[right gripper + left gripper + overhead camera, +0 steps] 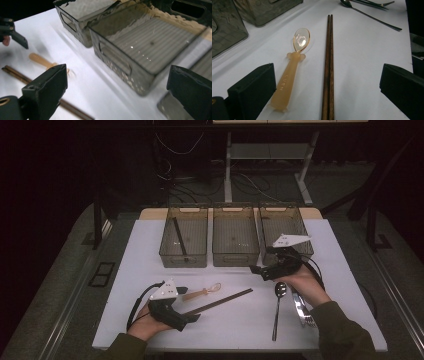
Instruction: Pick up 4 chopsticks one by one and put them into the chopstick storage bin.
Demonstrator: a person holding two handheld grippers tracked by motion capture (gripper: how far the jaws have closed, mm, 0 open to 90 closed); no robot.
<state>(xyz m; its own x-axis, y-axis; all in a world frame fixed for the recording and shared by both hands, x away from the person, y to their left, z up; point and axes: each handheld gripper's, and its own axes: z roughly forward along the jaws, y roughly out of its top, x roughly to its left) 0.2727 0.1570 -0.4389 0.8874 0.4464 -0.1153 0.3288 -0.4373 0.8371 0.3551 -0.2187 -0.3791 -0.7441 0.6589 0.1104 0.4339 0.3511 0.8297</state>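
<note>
The left claw (192, 317) is held low over the near left part of the white table (150, 265), its jaws spread wide with nothing pinched. Seen in the left claw view, the chopsticks (328, 67) lie as a pair flat on the table between those jaws, touching neither, and the plastic spoon (291, 67) lies just beside them, its handle end close to one jaw and its clear bowl pointing away. In the high view the chopsticks (218, 302) are seen running slantwise from the left claw toward the table's middle, with the plastic spoon (202, 292) just beyond them. The right claw (256, 270) is held above the table, near the front of the right bin (285, 227); its jaws are spread and empty. Three smoky bins stand in a row at the far edge: a dark stick is seen in the left bin (183, 240), and the middle bin (235, 240) holds nothing that can be made out. By the right hand (307, 282) a metal spoon (278, 305) and a fork (301, 310) lie on the table.
</note>
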